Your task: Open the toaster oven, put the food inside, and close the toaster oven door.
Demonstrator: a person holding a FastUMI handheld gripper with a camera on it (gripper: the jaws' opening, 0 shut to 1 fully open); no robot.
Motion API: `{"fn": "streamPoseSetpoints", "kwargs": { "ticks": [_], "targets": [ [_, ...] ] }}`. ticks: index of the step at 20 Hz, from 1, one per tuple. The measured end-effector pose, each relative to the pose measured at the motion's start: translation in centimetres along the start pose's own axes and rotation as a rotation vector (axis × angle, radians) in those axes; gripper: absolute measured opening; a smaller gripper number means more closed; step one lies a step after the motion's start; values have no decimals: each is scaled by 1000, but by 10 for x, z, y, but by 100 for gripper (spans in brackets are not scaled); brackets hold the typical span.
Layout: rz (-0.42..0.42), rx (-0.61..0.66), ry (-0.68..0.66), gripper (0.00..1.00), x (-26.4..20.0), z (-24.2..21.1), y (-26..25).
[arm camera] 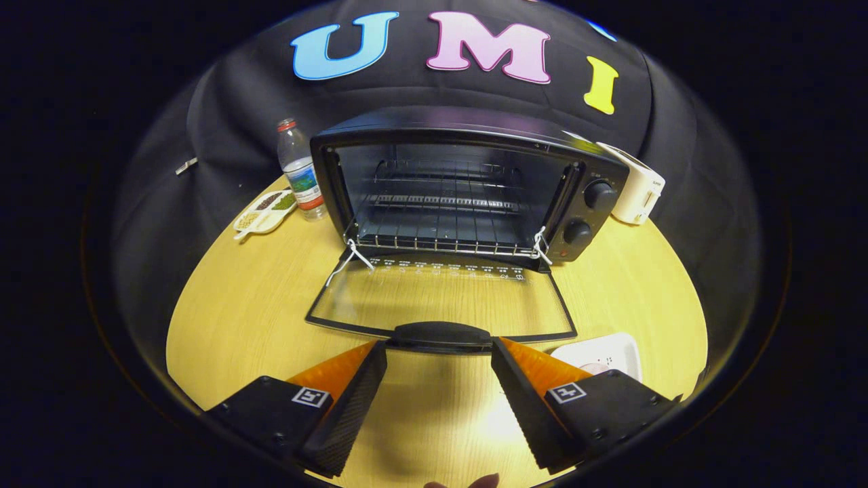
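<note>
Gripper (pixel 439 369) stood wide open, nothing between its fingers, tips flanking the door handle (pixel 441 335) without visible contact. Toaster oven (pixel 468 190) sat mid-table (pixel 237 318), glass door (pixel 441 298) folded flat, wire rack (pixel 441 224) bare. A white plate (pixel 610 352) lay near right; water bottle (pixel 300 173) and divided snack dish (pixel 266 210) far left.

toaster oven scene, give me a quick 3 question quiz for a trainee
1. True or false: the toaster oven door is down and open.
2. What stands just left of the oven: (a) water bottle, (b) kettle, (c) pan?
3. The hand-held gripper fingers are ____, either side of the door handle.

Key: 1 true; 2 a; 3 open, gripping nothing. The wire rack is bare.
</note>
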State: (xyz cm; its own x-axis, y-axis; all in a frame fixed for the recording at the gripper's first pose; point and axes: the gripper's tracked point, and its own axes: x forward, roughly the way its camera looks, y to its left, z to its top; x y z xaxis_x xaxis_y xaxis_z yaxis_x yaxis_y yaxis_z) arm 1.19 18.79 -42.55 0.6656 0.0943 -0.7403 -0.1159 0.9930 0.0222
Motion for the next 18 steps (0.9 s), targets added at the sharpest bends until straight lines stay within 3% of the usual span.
{"fn": "streamPoseSetpoints", "kwargs": {
  "ticks": [4,8,13,18],
  "targets": [
    [20,-31,22,100,-21,-4,-10],
    [94,-47,68,100,-53,1,-41],
    [60,-65,194,100,-80,3,-125],
    [54,-60,348,100,-75,-16,-203]
  ]
}}
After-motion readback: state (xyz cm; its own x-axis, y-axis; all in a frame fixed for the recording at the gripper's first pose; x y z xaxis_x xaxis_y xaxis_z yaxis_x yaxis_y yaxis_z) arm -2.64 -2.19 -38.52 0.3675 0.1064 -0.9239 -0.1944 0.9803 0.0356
